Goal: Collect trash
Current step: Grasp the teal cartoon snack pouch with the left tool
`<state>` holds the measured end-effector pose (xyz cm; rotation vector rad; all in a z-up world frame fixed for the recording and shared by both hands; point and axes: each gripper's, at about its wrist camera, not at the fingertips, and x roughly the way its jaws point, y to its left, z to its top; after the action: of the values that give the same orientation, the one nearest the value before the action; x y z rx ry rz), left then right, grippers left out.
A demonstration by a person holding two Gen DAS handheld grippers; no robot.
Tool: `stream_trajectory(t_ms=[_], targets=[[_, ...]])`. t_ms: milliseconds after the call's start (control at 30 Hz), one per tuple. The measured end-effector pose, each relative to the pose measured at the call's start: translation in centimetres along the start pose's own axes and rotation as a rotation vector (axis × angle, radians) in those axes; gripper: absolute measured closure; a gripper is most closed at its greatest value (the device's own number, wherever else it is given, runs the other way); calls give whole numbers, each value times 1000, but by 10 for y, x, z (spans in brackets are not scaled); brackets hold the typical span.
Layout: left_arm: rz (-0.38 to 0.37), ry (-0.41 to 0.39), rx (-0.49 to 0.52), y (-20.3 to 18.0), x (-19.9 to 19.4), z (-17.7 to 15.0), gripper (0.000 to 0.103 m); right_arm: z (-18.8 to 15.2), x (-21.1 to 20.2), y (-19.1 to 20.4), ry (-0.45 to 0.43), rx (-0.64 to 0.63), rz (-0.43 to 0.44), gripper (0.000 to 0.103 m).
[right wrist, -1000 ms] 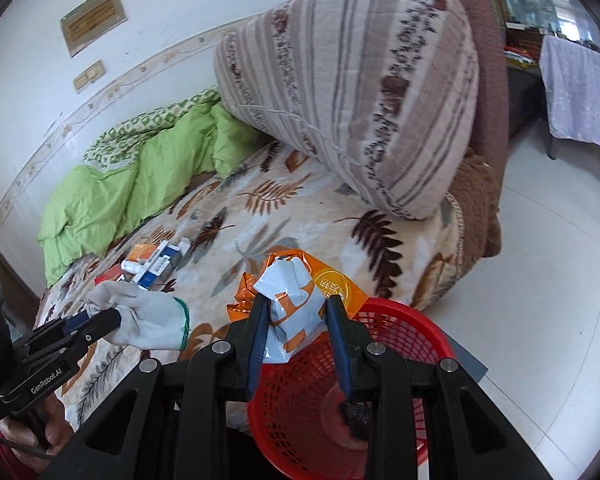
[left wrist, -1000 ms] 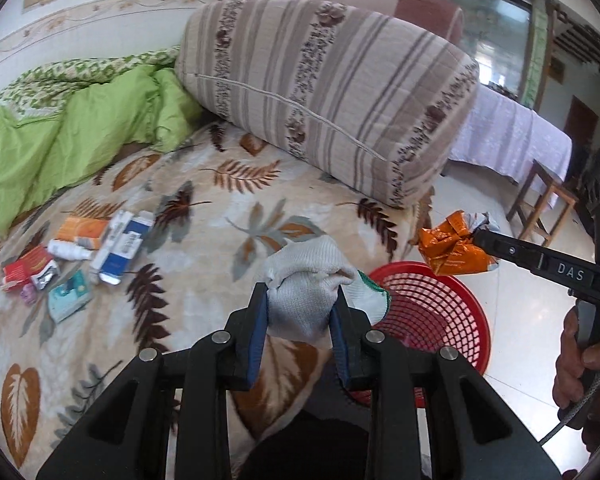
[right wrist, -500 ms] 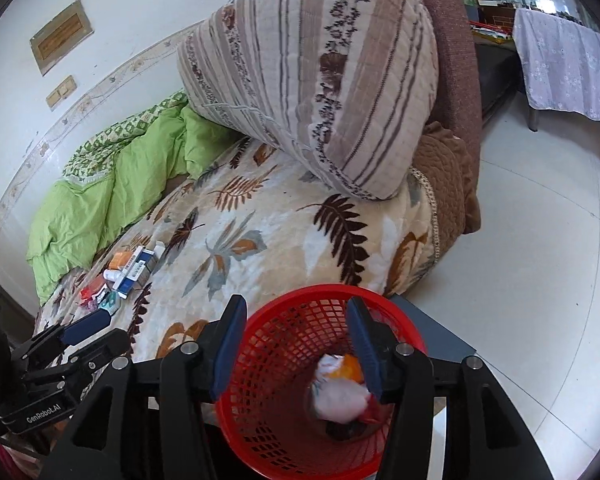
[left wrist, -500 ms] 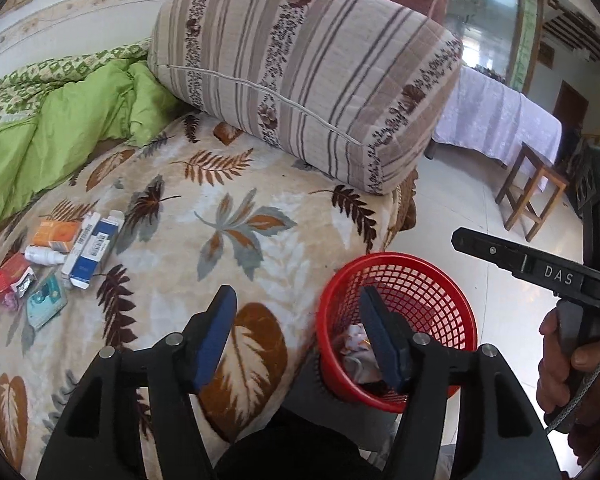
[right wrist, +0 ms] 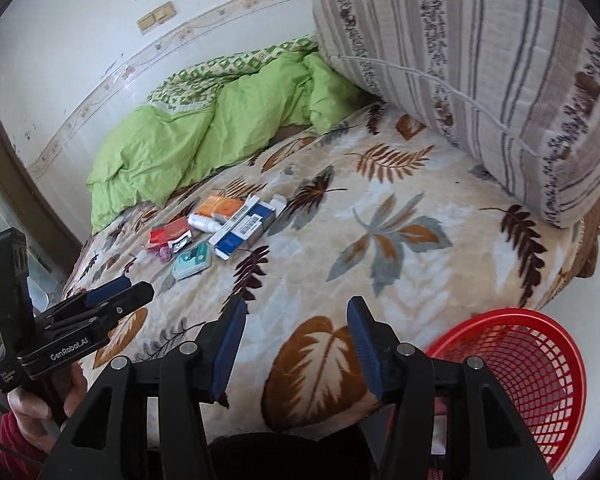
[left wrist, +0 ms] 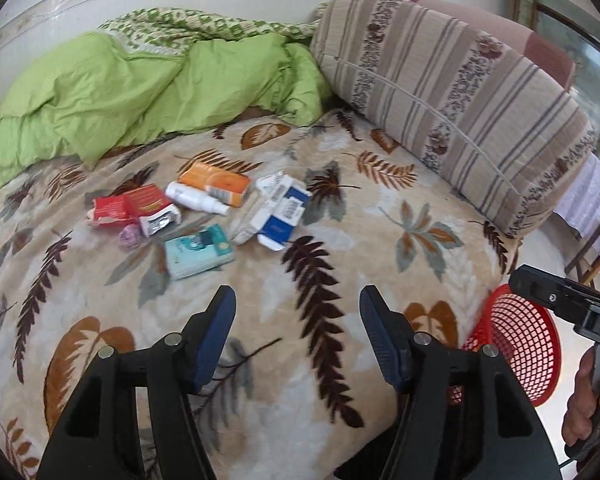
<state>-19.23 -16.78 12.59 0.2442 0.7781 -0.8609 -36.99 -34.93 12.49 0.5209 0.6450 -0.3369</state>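
Both grippers are hanging empty over the leaf-patterned blanket (left wrist: 340, 208) of the bed. The left gripper (left wrist: 296, 336) is standing with its fingers well apart, having just been opening, and nothing is lying between them. The right gripper (right wrist: 296, 344) is also standing open, a little less wide, its fingers likewise just opened and holding nothing.

The trash is lying in a small heap near the middle of the bed, well ahead of both grippers: an orange box (left wrist: 216, 182), a white bottle (left wrist: 196, 199) touching it, a red packet (left wrist: 130, 205), a teal packet (left wrist: 198, 251), a blue and white carton (left wrist: 280, 210) and a small purple lump (left wrist: 129, 237).

The red basket (right wrist: 532, 376) is standing on the floor just beside the bed's edge, at the person's right side, probably so that each piece needs only a short carry. Its inside is not showing here.

Both grippers are pointing toward the heap, so the person is probably reaching for two more pieces at once. The green quilt (left wrist: 140, 92) and the striped cushion (left wrist: 452, 92) are lying behind, clear of the work.
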Motion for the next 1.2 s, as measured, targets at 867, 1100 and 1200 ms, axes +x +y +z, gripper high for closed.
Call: stream_trajectory(t_ms=[867,1100,1200], targets=[[-159,280,45,94,156,31,40,18,125,42,82,175,104,46],[-65,252,170,59,136,12,40,19,120,41,57,188,124,46],[53,262,169,55,152,12,45,19,118,45,48,170,115,46]])
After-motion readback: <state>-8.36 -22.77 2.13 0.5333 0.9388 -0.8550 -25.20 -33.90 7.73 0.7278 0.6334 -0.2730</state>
